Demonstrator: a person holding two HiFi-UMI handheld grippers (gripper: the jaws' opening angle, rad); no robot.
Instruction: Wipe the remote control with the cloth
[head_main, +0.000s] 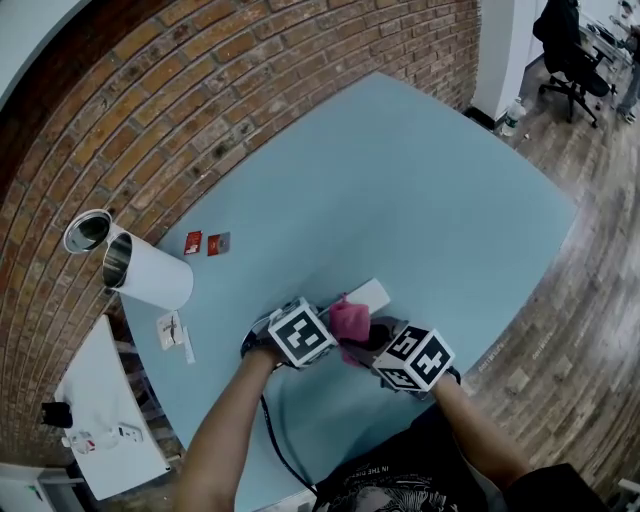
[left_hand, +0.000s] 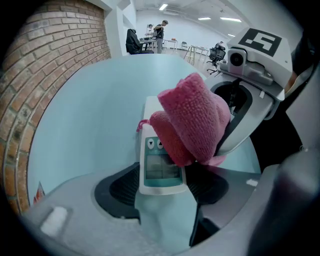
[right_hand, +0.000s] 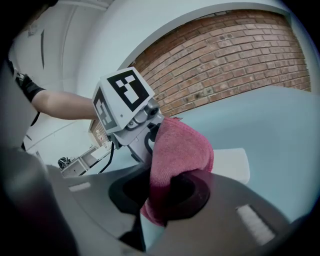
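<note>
With my left hand-held gripper (left_hand: 162, 186) seemingly clamped on the near end of the remote control (left_hand: 159, 165), lower centre of the head view, and my right hand-held gripper (right_hand: 165, 192) pinching the cloth (right_hand: 177, 150) onto it, hard wiping pressure could lever it loose.

Stretching bare across the far and right reaches of the blue table (head_main: 430, 190), giving ample passage. Cluttering the left edge: a white cup (head_main: 150, 272) lying on its side, a metal tin (head_main: 88, 230) just beside it, a red packet (head_main: 193, 241) and grey packet (head_main: 218, 243) near. Crowding the near edge: left gripper (head_main: 328, 322) and right gripper (head_main: 368, 338), meeting over the remote control (head_main: 368, 296) and cloth (head_main: 350, 320).
</note>
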